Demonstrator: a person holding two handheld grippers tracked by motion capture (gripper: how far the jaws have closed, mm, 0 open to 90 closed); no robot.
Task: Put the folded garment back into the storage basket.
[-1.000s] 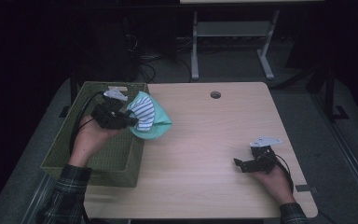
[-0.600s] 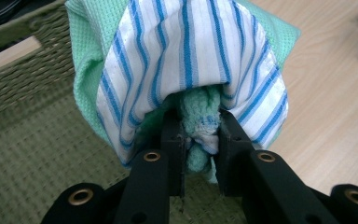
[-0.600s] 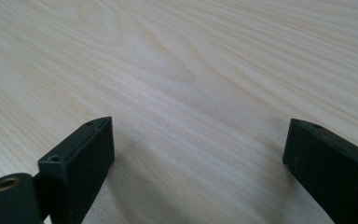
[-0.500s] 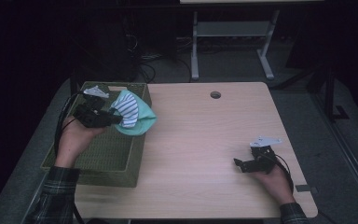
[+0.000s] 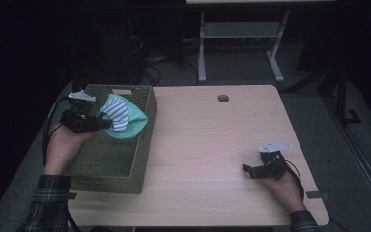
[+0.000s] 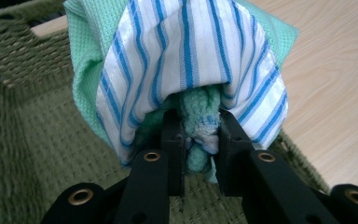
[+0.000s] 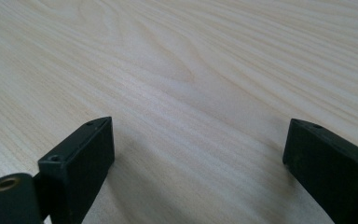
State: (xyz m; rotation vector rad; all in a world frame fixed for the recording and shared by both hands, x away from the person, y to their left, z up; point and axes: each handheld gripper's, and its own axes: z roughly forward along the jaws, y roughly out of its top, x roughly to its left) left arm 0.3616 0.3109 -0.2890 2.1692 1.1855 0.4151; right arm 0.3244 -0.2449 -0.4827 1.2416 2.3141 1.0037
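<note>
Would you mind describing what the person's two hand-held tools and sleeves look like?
Both tools are black. The left tool carries a grey three-cornered plate on top and trails a black cable; its two jaws are flat black bars with brass-coloured rivets. The right tool has the same grey plate and a black cable. The sleeves are dark plaid.

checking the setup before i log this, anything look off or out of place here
Nothing stands out. The left hand-held gripper is shut on a bunched cloth, held over the basket. The right hand-held gripper rests open on the bare table. No spill or damage shows.
</note>
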